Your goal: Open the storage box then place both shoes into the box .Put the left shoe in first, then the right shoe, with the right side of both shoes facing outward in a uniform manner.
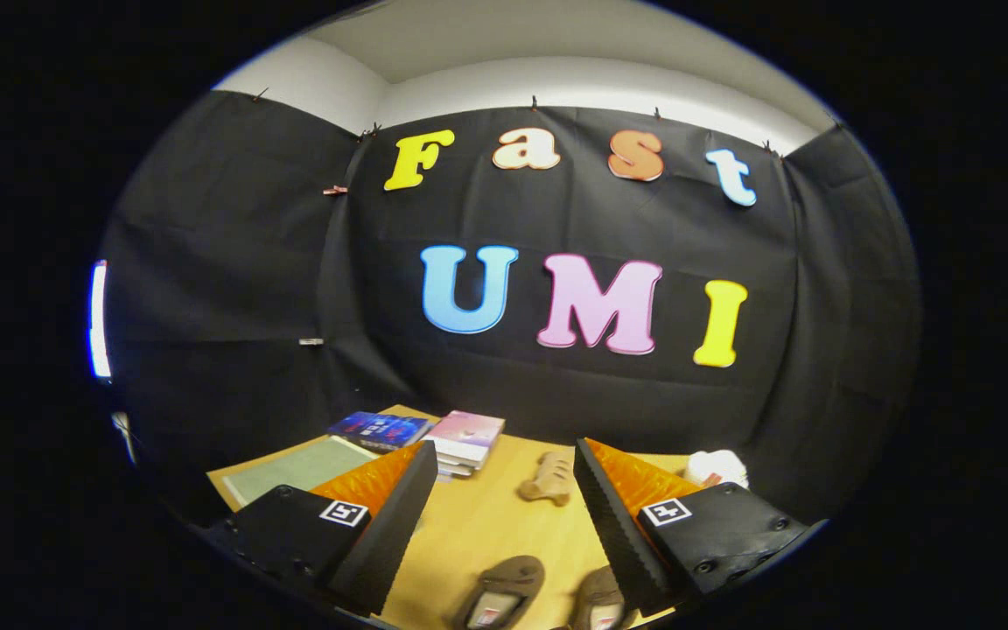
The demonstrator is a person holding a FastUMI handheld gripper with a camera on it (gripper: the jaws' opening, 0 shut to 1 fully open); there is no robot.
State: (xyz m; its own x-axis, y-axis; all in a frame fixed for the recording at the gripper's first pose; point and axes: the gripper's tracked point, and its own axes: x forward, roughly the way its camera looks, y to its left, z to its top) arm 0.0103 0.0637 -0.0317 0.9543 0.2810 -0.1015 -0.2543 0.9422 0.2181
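Two brown shoes lie on the wooden table (486, 525) below my gripper (500, 472). One shoe (504, 591) sits between the fingers, and the other shoe (598, 604) lies beside it, partly hidden by the right finger (613, 525). The gripper hangs above the table, open, with nothing between its fingers. I cannot make out a storage box.
A stack of books (467, 442) and a darker book (379, 429) lie at the table's far side, beyond the left finger. A green mat (294, 471) lies to their left. A tan toy-like object (548, 479) and something white (718, 466) sit farther back.
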